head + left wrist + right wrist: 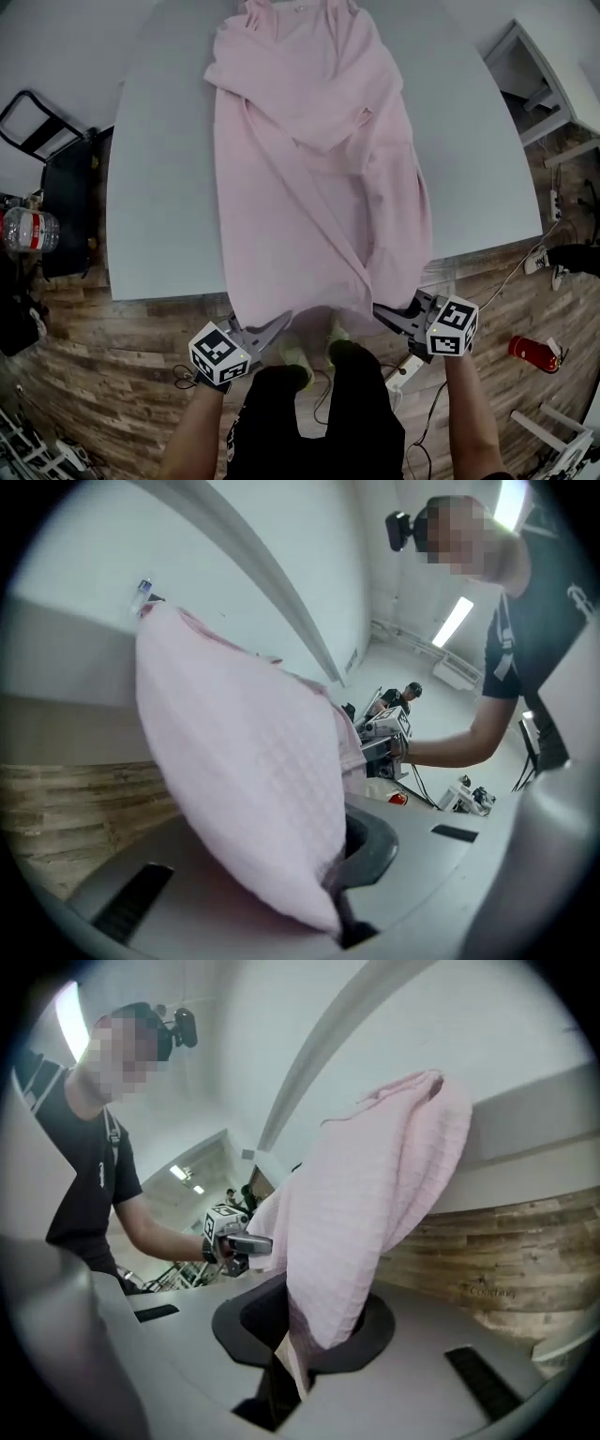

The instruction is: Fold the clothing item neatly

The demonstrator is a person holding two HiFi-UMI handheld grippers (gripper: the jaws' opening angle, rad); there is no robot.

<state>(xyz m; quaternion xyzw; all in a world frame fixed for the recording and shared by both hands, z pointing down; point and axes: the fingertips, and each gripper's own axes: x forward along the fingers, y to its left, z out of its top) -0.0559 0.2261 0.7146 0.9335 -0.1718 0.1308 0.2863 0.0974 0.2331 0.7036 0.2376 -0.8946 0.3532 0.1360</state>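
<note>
A: How did things stand on the grey table [159, 187]?

B: The pink garment [319, 169] lay lengthwise along it, with the collar at the far end and the hem hanging over the near edge. Its sides looked already turned inward, so I judged the first folds done.

A: And the grippers?

B: The left gripper [274, 330] and right gripper [386, 317] were each clamped on a hem corner, cloth pinched between the jaws. Carrying the hem up toward the collar remained.
</note>
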